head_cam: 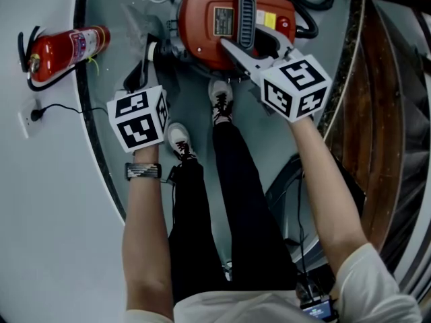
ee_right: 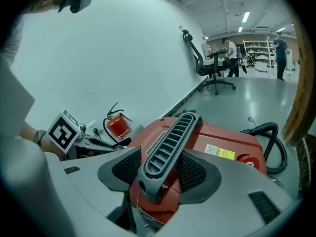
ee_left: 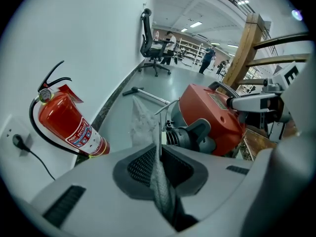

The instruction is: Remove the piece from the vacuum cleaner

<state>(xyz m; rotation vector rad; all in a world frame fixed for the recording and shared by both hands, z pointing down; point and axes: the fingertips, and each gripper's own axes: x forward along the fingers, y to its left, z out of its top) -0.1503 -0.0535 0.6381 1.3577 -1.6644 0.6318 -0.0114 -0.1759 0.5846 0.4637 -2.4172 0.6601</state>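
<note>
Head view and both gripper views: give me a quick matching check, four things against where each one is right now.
Things:
1. handle of the vacuum cleaner
2. thin grey piece
3. fire extinguisher
4. black hose

Places:
A. pinched in the left gripper
B. against the white wall
C. looped beside the vacuum cleaner
D. clamped in the right gripper

Pairs: 1-D, 2-A, 3-B, 4-C

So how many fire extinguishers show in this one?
1. The red fire extinguisher sits by the white wall, left of the orange vacuum cleaner. No other shows, though some could be hidden.
</note>
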